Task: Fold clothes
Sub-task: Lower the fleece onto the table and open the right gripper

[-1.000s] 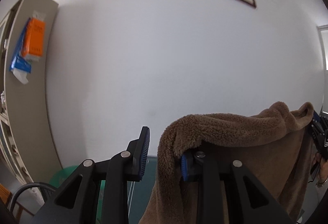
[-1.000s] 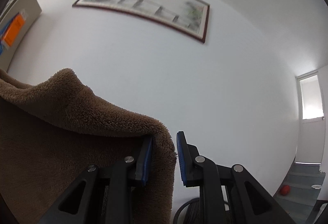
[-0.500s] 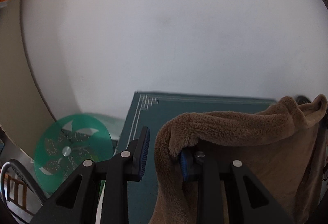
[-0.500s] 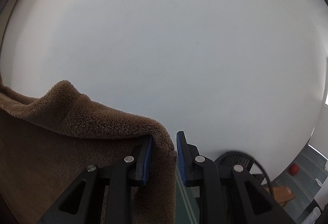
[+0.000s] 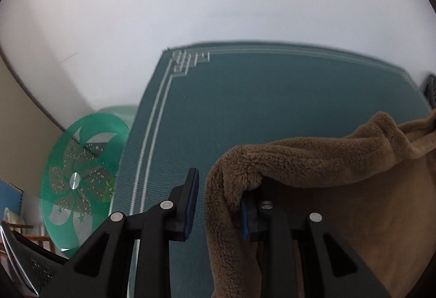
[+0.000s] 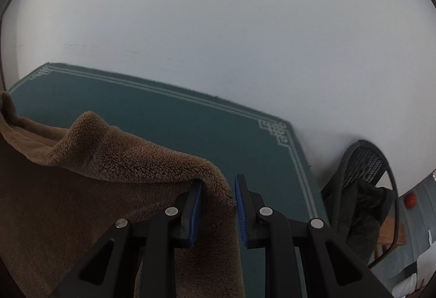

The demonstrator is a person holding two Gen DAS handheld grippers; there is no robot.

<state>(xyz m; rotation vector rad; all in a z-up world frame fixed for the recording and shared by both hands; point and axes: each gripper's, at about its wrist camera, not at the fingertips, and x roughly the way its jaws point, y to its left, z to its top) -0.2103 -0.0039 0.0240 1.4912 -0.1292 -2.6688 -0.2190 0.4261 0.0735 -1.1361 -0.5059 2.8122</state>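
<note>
The brown fleece garment [image 5: 321,161] hangs between my two claws, its top edge stretched from one to the other and its body drooping toward me, above the near part of the green surface [image 5: 272,96]. My left claw [image 5: 218,205] has a corner of it draped over its right-hand finger with a clear gap to the other pad, so I cannot tell whether that counts as a pinch or only a hook. My right claw [image 6: 218,205] has the opposite corner over its left-hand finger, and the pile fills most of the narrow gap, yet I cannot tell whether both pads press on it. A second ago both cameras looked up at a wall and a framed picture, with the garment held high; now both have tipped down and the surface has come into view beneath the fleece. I read that as the spread being finished and the laying-down begun, so the next thing is to settle the garment flat on the surface before any fold. The surface itself is a dark green cloth with pale border lines and a stepped corner motif [image 5: 188,63], bare beyond the garment. Left of it leans a green patterned glass disc [image 5: 81,178]; right of it stands a black mesh chair [image 6: 362,189], and a plain white wall [image 6: 245,25] rises behind.
</note>
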